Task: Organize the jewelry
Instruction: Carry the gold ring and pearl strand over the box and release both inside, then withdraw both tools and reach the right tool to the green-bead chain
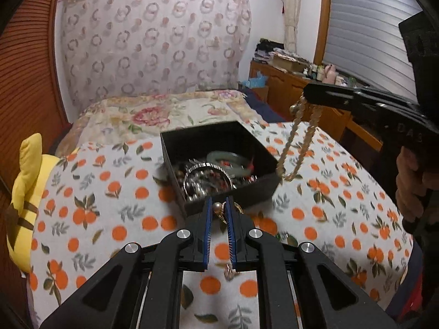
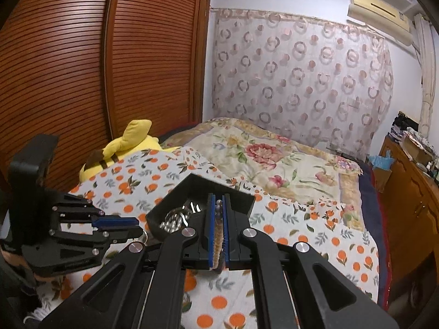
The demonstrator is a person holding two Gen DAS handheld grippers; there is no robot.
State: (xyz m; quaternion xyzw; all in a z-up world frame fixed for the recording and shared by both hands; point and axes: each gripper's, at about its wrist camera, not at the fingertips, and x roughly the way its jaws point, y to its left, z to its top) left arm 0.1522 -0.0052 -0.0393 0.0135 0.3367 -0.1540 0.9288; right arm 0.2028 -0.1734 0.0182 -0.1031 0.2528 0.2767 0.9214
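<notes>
A black open box [image 1: 263,155] sits on the orange-print bedspread and holds a pale green bangle [image 1: 227,157] and a silver bead bracelet [image 1: 203,178]. Just in front of the box, my left gripper [image 1: 218,200] is shut on a small gold piece with a pearl [image 1: 218,206], part of which dangles below the pads. To the right and higher, my right gripper [image 1: 306,93] is shut on a beige bead necklace [image 1: 297,137] that hangs in a loop beside the box. The right wrist view shows the beads [image 2: 218,227] pinched between the right gripper's [image 2: 218,198] pads, with the left gripper [image 2: 138,226] at the left and the box [image 2: 241,200] beyond.
A yellow plush toy [image 1: 27,192] lies at the bed's left edge by a wooden slatted wardrobe [image 2: 82,68]. A floral quilt [image 1: 164,115] covers the far bed. A cluttered wooden dresser [image 1: 288,82] stands to the right. A person's hand [image 1: 411,170] grips the right tool.
</notes>
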